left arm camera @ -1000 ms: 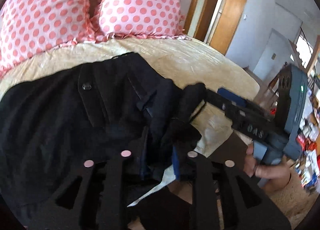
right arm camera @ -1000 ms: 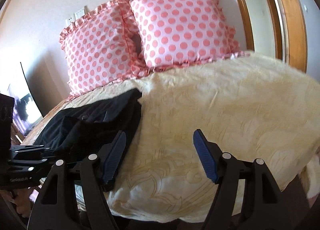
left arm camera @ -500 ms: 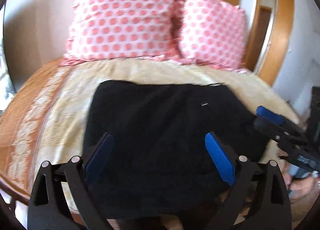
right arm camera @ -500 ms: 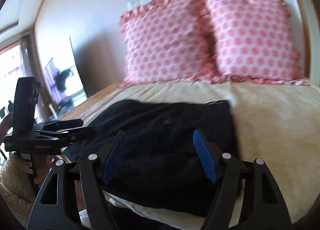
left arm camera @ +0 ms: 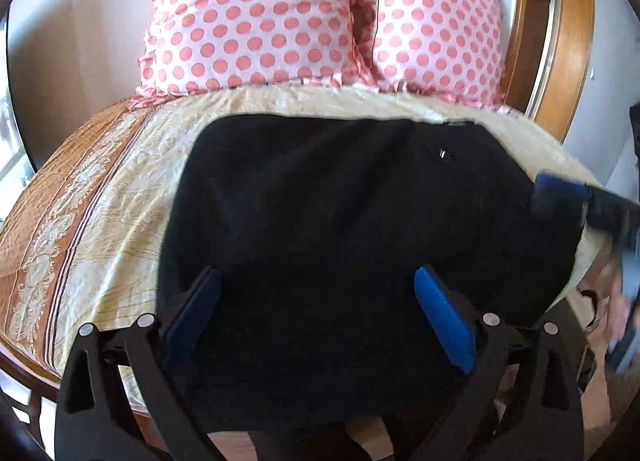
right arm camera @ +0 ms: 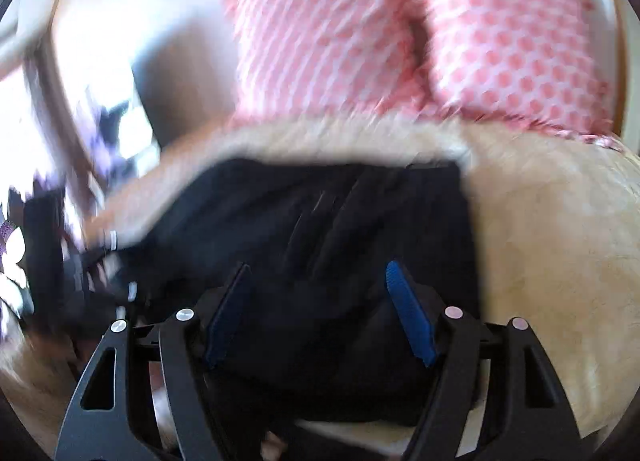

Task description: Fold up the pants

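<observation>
While the black pants (left arm camera: 352, 245) lie in a folded bundle on the bed (left arm camera: 120, 197), the left claw (left arm camera: 320, 313) and right claw (right arm camera: 316, 309) both hover wide and empty; next, I'd judge, comes gripping an edge for another fold.

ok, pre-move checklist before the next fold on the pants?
1. Left gripper open, nothing between its pads: ok.
2. Right gripper open, nothing between its pads: ok.
3. Pants lying flat on the bed, folded into a compact block: ok.
4. Near edge of the pants fully on the bed: cannot tell, it is hidden behind the left gripper.
5. Right wrist view sharp enough to pick a grasp point: not ok, motion blur.
6. Pillows apart from the pants: ok.
</observation>
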A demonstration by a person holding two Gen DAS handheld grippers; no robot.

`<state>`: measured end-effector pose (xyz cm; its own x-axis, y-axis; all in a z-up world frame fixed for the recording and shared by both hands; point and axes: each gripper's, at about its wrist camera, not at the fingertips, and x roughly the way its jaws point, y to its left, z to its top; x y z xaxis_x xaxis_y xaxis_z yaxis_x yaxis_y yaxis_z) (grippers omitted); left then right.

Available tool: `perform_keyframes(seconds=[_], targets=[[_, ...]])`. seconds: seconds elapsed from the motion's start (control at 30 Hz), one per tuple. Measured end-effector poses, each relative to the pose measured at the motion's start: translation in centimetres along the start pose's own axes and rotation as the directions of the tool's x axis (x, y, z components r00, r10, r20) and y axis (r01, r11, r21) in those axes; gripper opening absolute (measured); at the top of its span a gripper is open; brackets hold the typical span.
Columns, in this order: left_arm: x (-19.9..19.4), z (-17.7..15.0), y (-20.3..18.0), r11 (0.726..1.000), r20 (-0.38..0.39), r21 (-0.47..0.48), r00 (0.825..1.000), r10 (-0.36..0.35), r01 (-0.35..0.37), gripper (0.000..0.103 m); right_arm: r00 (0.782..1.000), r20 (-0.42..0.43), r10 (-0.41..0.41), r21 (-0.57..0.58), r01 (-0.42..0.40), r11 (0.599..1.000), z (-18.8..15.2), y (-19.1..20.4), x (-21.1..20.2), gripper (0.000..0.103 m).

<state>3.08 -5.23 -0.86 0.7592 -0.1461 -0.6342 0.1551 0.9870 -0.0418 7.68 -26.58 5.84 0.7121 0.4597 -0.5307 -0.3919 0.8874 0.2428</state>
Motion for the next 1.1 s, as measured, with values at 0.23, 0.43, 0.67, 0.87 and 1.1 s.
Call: perform_keyframes(seconds=[0.23, 0.43, 0.67, 0.87, 1.1], targets=[[0.1, -0.5, -0.2, 0.999, 0.007, 0.031, 1.000, 0.016, -0.017, 0.099, 0.988, -0.157, 0.002, 0.241, 0.037, 0.970, 3.4, -8.4, 4.1, 0.076], [0.1, -0.6, 0.1, 0.999, 0.018, 0.033, 1.000, 0.002, -0.002, 0.101, 0.971, -0.239, -0.009, 0.158, 0.048, 0.986, 2.9, -7.3, 7.0, 0.074], [0.3, -0.6, 0.0, 0.999, 0.027, 0.043, 1.000, 0.007, -0.008, 0.101, 0.967, -0.255, -0.001, 0.123, 0.034, 0.992, 2.4, -7.1, 8.0, 0.068], [0.4, -0.6, 0.0, 0.999, 0.029, 0.046, 1.000, 0.012, -0.013, 0.101, 0.980, -0.197, 0.000, -0.018, -0.004, 1.000, 2.5, -4.8, 6.7, 0.035], [-0.4, 0.8, 1.1, 1.000, 0.038, 0.015, 0.999, -0.005, 0.004, 0.101, 0.973, -0.229, -0.022, 0.030, 0.030, 0.999, 2.4, -5.9, 6.9, 0.058]])
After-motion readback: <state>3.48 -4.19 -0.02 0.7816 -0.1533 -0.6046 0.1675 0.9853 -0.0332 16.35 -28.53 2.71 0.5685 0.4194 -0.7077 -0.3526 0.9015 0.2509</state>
